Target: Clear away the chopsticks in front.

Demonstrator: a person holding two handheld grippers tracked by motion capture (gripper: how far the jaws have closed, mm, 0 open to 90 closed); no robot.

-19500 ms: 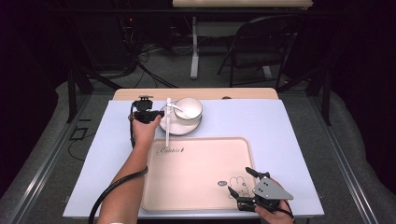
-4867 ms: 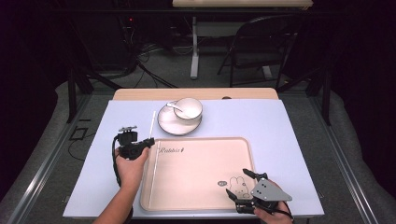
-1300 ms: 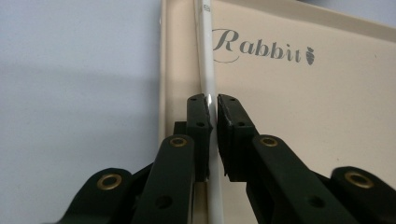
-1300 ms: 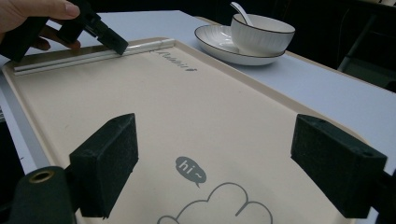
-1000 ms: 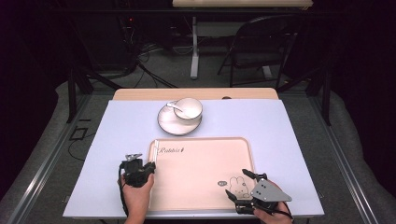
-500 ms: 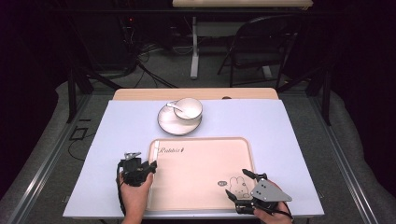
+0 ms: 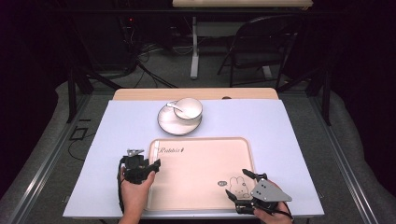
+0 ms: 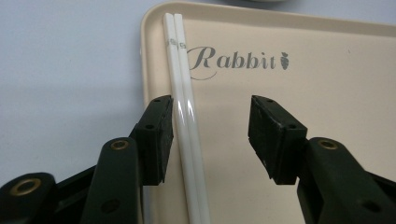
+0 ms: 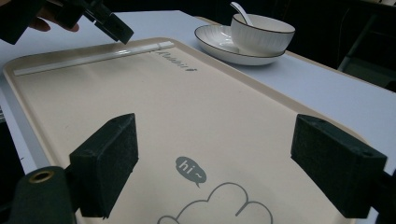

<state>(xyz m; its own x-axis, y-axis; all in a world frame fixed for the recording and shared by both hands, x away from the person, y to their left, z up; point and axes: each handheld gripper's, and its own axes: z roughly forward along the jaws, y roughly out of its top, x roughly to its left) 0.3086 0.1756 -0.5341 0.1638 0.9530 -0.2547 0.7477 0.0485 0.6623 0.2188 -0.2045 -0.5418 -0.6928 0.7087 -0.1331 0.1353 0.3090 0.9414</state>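
A pair of white chopsticks [image 8: 180,70] lies along the left side of the beige "Rabbit" tray [image 8: 327,93]. My left gripper [image 8: 210,135] is low over them. Its jaws have just been opening and now stand apart, with the sticks lying loose between them next to the left pad [image 8: 159,135]. In the high view the left gripper [image 7: 148,167] is at the tray's [image 7: 201,186] left edge. My right gripper [image 7: 237,183] is open with nothing between its pads, over the tray's near right corner by the rabbit drawing. The right gripper view shows the chopsticks [image 9: 93,56] under the left gripper [image 9: 107,23].
A white bowl [image 7: 188,108] with a spoon [image 7: 173,106] stands on a saucer [image 7: 177,125] beyond the tray, on the pale blue table [image 7: 280,130]. A chair [image 7: 261,46] and a table leg stand on the floor behind. The bowl [image 9: 261,32] shows far off in the right gripper view.
The left jaws have spread apart and let go of the chopsticks, which now lie on the tray. Earlier the left gripper brought them over from beside the saucer. The right hand stayed put.
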